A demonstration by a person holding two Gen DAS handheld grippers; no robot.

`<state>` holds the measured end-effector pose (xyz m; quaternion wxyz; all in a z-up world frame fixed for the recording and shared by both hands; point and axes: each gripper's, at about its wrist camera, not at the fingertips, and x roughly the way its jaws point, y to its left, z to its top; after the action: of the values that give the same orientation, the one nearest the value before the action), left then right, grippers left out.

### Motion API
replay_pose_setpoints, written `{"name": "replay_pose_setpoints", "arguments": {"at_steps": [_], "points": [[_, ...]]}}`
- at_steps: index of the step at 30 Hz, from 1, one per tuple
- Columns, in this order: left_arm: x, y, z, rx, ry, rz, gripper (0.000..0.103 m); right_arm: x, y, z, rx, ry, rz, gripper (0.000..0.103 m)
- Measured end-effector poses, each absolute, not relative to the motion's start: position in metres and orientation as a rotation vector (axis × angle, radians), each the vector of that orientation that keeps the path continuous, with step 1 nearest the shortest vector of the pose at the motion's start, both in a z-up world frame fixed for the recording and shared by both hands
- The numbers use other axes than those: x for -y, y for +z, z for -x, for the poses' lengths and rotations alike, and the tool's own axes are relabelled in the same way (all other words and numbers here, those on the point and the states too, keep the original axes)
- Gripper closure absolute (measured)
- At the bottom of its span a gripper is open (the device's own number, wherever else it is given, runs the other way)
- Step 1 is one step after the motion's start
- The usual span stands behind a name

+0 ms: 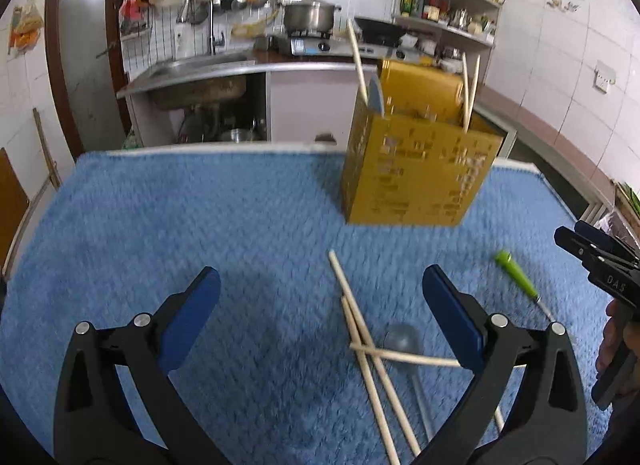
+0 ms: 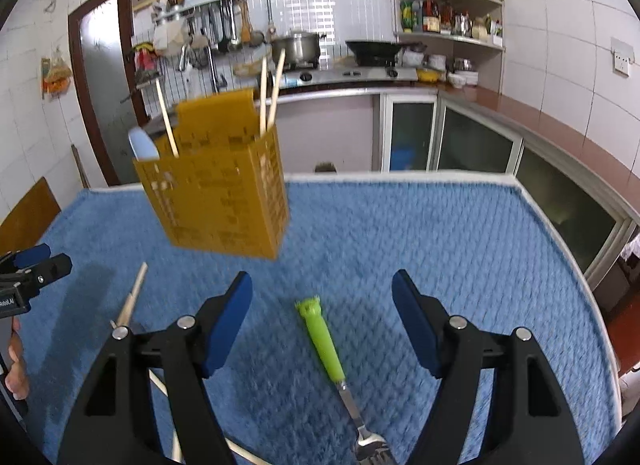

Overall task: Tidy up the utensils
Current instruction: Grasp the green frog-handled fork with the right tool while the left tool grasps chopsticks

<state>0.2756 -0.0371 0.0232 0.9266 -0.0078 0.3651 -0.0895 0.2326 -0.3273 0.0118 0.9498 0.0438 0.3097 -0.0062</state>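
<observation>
Yellow utensil holder [image 2: 216, 193] holds 3 chopsticks [image 2: 267, 99] and a spoon [image 2: 143, 145]; both grippers' jaws apart.

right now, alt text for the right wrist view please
The open right gripper hovers over a green-handled fork lying on a blue mat. A yellow holder with chopsticks stands at upper left.

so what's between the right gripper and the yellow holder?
Right wrist view: only bare blue mat between the right gripper and the yellow perforated utensil holder; the green-handled fork lies between its open jaws.
</observation>
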Motion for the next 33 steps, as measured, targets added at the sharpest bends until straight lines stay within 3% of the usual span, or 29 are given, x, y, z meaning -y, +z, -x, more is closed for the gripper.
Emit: {"name": "replay_pose_setpoints", "arguments": {"at_steps": [11, 17, 22, 27, 33], "points": [[0.044, -0.023, -0.294, -0.89, -0.167, 0.01, 0.006, 0.334, -0.024, -0.243, -0.709, -0.032, -0.094, 0.032], [0.048, -0.032, -0.306, -0.935, -0.183, 0.016, 0.027, 0.33, -0.036, -0.253, -0.764, -0.03, -0.072, 0.033], [0.052, -0.038, -0.315, -0.962, -0.192, 0.017, 0.046, 0.325, -0.046, -0.266, -0.82, -0.011, -0.05, 0.053], [0.058, -0.044, -0.326, -0.98, -0.184, -0.004, 0.05, 0.325, -0.054, -0.273, -0.851, 0.002, -0.064, 0.073], [0.072, -0.044, -0.342, -1.004, -0.181, -0.038, 0.068, 0.321, -0.056, -0.28, -0.877, 0.014, -0.066, 0.078]]}}
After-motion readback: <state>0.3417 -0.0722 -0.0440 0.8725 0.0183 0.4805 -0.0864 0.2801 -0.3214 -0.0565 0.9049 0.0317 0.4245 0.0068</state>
